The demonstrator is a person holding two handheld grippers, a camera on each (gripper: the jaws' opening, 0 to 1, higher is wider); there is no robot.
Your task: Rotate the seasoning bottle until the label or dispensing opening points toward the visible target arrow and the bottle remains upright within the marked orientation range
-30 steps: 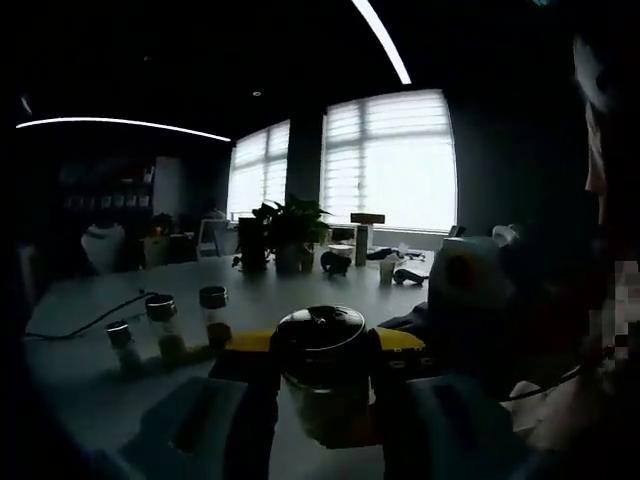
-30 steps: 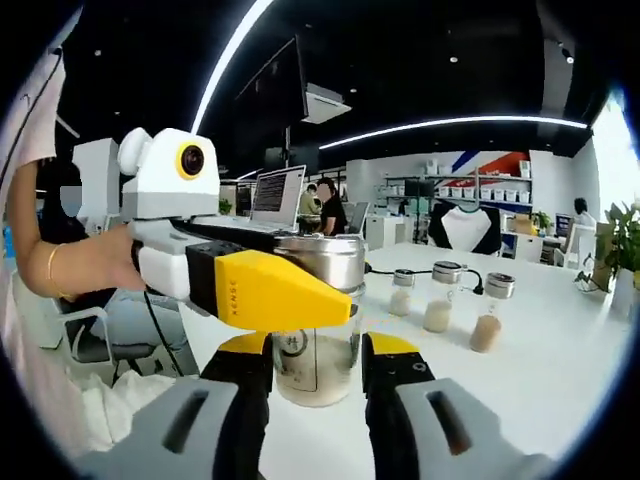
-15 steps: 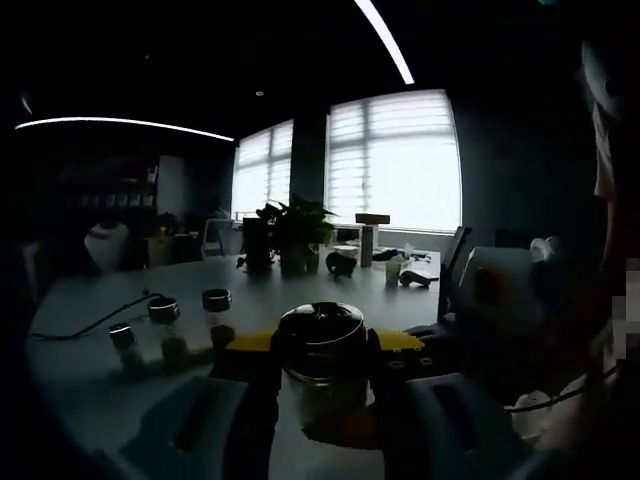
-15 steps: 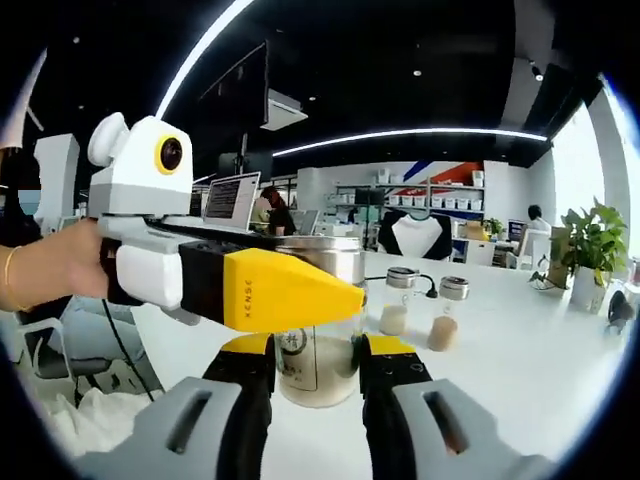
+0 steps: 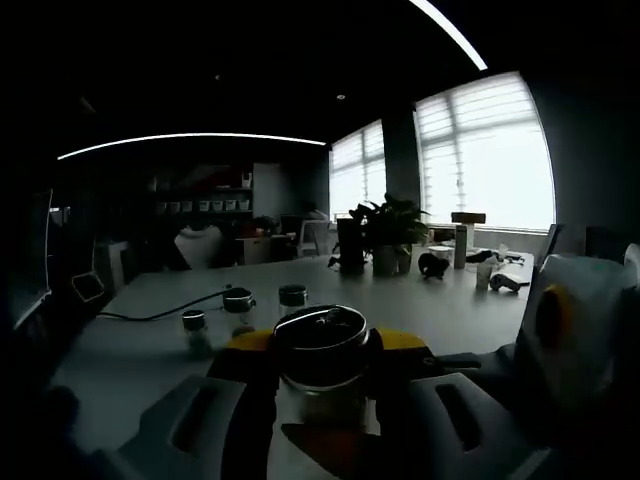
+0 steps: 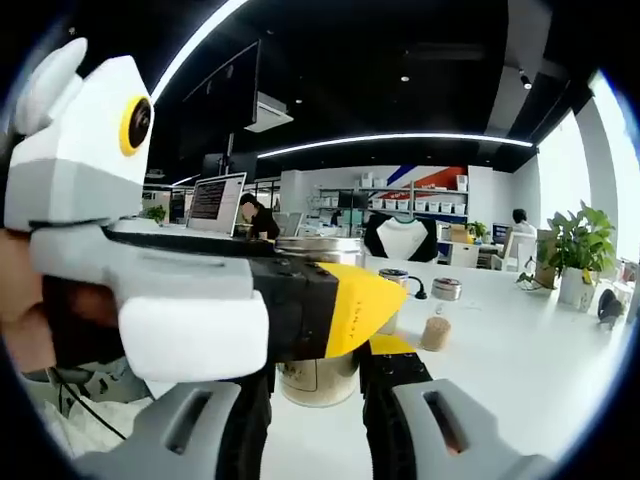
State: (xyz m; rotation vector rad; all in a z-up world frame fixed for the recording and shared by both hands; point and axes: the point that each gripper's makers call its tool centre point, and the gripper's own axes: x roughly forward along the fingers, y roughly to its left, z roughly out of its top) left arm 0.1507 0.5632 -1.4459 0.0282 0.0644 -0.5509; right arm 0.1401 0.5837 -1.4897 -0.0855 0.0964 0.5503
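Note:
The seasoning bottle (image 5: 320, 338) is a glass jar with a metal lid, and it stands upright on the white table (image 5: 120, 365). My left gripper (image 5: 320, 385) is shut on it, one dark jaw on each side. In the right gripper view the bottle (image 6: 316, 380) shows pale powder and a small label. My right gripper (image 6: 318, 362) is shut on its lower part with yellow-tipped jaws. The left gripper (image 6: 355, 305) reaches in from the left, and its yellow jaw crosses the bottle's upper half. The right gripper's white body (image 5: 575, 335) fills the right side of the left gripper view. No arrow mark can be made out.
Three small spice bottles (image 5: 238, 304) stand in a row behind the jar; two of them (image 6: 438, 318) show past the yellow jaw. A black cable (image 5: 160, 308) lies on the table. Potted plants (image 5: 385, 235) stand at the far edge. A person sits at a laptop (image 6: 215, 200).
Both views have swung round the bottle, so the room behind it has shifted. The left gripper's white body now looms much closer in the right gripper view. Both holds are unchanged.

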